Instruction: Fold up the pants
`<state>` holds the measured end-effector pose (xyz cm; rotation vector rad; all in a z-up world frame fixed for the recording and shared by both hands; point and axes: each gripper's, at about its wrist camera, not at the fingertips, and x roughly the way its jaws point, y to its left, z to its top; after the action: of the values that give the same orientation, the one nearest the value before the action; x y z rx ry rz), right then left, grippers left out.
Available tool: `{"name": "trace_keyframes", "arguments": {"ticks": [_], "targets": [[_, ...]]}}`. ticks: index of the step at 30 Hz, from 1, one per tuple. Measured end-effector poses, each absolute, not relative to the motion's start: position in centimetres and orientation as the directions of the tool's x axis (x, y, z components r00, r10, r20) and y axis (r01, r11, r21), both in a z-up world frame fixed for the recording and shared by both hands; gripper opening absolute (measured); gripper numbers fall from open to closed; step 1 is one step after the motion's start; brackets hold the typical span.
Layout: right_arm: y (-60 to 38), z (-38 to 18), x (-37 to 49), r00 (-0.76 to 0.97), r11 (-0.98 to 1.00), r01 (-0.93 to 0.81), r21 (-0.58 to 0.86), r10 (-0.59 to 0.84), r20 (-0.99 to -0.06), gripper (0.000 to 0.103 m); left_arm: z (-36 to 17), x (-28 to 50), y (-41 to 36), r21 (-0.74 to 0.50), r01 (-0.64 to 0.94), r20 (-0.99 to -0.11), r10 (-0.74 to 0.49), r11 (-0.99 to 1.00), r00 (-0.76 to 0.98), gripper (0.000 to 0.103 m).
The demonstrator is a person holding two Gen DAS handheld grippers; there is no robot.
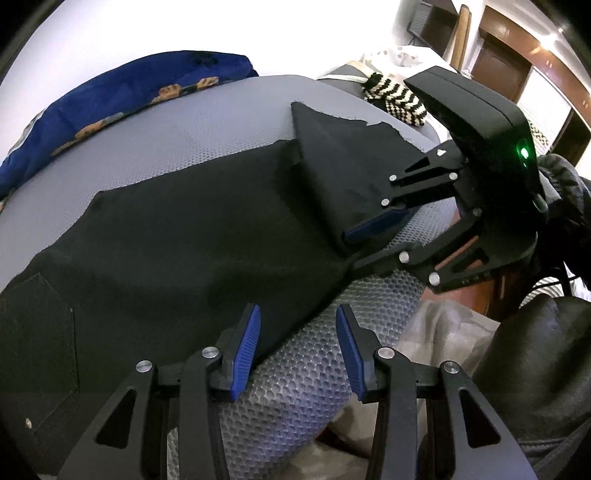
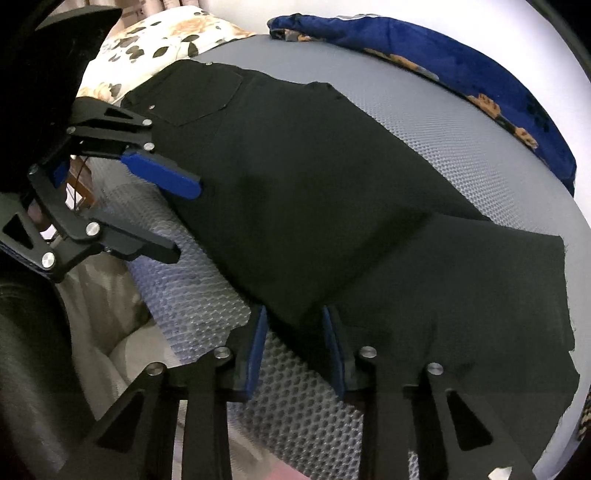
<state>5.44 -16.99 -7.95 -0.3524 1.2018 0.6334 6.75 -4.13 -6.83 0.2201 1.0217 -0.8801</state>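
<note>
Black pants (image 1: 192, 236) (image 2: 314, 177) lie flat on a grey mesh mattress (image 1: 207, 129) (image 2: 424, 110). A back pocket (image 1: 40, 332) (image 2: 199, 96) faces up, and the leg end (image 1: 332, 158) (image 2: 480, 295) is folded back over the leg. My left gripper (image 1: 299, 350) (image 2: 188, 221) stands open at the pants' near edge, its left pad (image 1: 245, 354) over the cloth and the other pad over bare mesh. My right gripper (image 2: 295, 347) (image 1: 365, 243) straddles the near edge of the folded leg. Its jaws stand narrowly apart, with mesh showing between the pads.
A blue blanket (image 1: 110, 96) (image 2: 461, 62) with orange prints lines the mattress's far side. A floral pillow (image 2: 147, 33) lies beyond the waistband, a black-and-white zigzag knit (image 1: 399, 99) beyond the leg end. Beige cloth (image 1: 443, 332) hangs below the mattress's rounded near edge.
</note>
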Motion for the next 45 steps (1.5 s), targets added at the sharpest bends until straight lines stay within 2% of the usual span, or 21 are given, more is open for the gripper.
{"name": "trace_keyframes", "arguments": {"ticks": [2,11,15,24,26,28,29,32,35,36,37,40,45], "targets": [[-17.2,-7.9,5.5,0.219,0.779,-0.623,0.068,0.258,-0.941,0.022,-6.9,6.9,-4.1,-0.224,0.723,-0.815,-0.532,0.653,0.229,0.044],[-17.1,-8.1,5.1,0.227,0.756,-0.654,0.034,0.238,-0.944,0.023,-7.4,6.8,-4.6,-0.239,0.723,-0.817,-0.537,0.649,0.211,0.044],[-17.1,-8.1,5.9,0.233,0.775,-0.629,0.067,0.270,-0.934,0.011,-7.3,6.8,-5.2,-0.234,0.732,-0.817,-0.538,0.640,0.209,0.044],[-18.1,-5.9,7.0,0.246,0.802,-0.578,0.151,0.347,-0.905,0.007,-6.6,7.5,-7.6,-0.181,0.762,-0.807,-0.537,0.622,0.247,0.043],[-18.1,-5.7,7.0,0.252,0.803,-0.577,0.152,0.352,-0.901,0.007,-6.6,7.7,-8.5,-0.170,0.777,-0.806,-0.539,0.606,0.244,0.030],[-18.2,-5.8,7.0,0.248,0.805,-0.569,0.167,0.361,-0.899,0.007,-6.6,8.0,-9.4,-0.158,0.788,-0.808,-0.537,0.594,0.243,0.025],[-18.2,-5.8,7.0,0.248,0.805,-0.569,0.170,0.365,-0.897,0.007,-6.6,8.0,-9.7,-0.152,0.795,-0.806,-0.538,0.588,0.245,0.018],[-18.4,-6.0,7.1,0.239,0.808,-0.559,0.188,0.374,-0.896,0.007,-7.0,8.0,-10.6,-0.123,0.813,-0.810,-0.531,0.569,0.249,0.008],[-19.1,-6.4,7.2,0.232,0.819,-0.535,0.207,0.379,-0.896,0.015,-7.9,8.4,-10.6,-0.155,0.800,-0.816,-0.532,0.579,0.227,0.005],[-19.6,-6.4,7.3,0.239,0.827,-0.520,0.213,0.381,-0.893,0.022,-8.1,8.5,-10.5,-0.161,0.796,-0.817,-0.531,0.584,0.224,0.004],[-20.1,-6.3,7.3,0.246,0.832,-0.509,0.221,0.387,-0.889,0.025,-8.3,8.5,-10.3,-0.162,0.790,-0.817,-0.529,0.591,0.228,0.004],[-23.5,-6.2,7.9,0.272,0.868,-0.410,0.279,0.408,-0.871,0.025,-8.5,8.6,-10.1,-0.186,0.773,-0.813,-0.536,0.607,0.225,0.004],[-32.6,-7.3,9.5,0.354,0.916,-0.099,0.388,0.397,-0.847,0.025,-8.6,8.6,-10.0,-0.202,0.750,-0.809,-0.539,0.630,0.235,0.004]]}}
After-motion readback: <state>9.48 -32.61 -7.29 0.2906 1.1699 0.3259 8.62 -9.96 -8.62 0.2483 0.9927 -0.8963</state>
